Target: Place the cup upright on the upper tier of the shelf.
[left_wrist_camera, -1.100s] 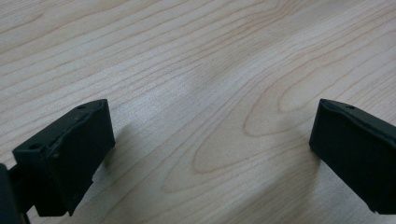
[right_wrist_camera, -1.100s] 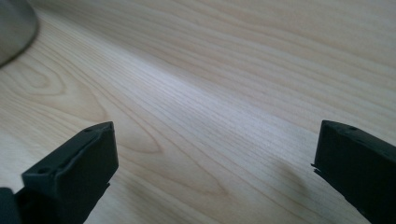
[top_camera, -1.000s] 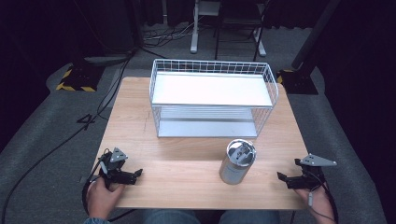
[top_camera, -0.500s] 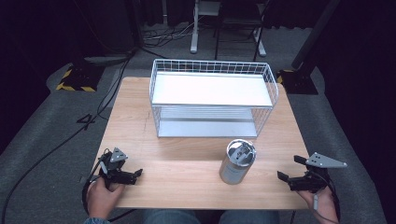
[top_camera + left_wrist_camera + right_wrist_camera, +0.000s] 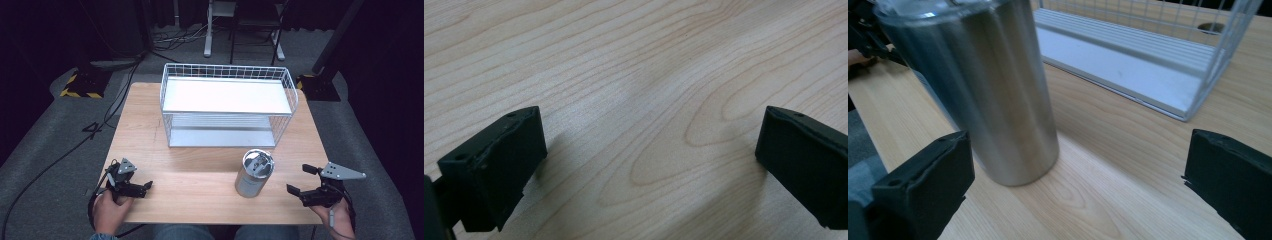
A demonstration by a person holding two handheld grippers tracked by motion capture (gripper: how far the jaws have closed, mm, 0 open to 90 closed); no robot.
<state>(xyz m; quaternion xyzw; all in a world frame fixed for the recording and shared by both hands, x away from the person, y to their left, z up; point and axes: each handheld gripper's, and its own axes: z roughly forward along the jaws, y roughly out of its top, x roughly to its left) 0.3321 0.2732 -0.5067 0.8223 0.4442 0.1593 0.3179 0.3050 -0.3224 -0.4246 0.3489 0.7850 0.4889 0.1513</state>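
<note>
The steel tumbler [image 5: 254,173] is seen standing just left of the wide-open, empty right gripper [image 5: 303,180] on the table [image 5: 200,170].

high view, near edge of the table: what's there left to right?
left gripper → steel tumbler → right gripper. All on or over the wooden table; the wire rack sits farther back.
</note>
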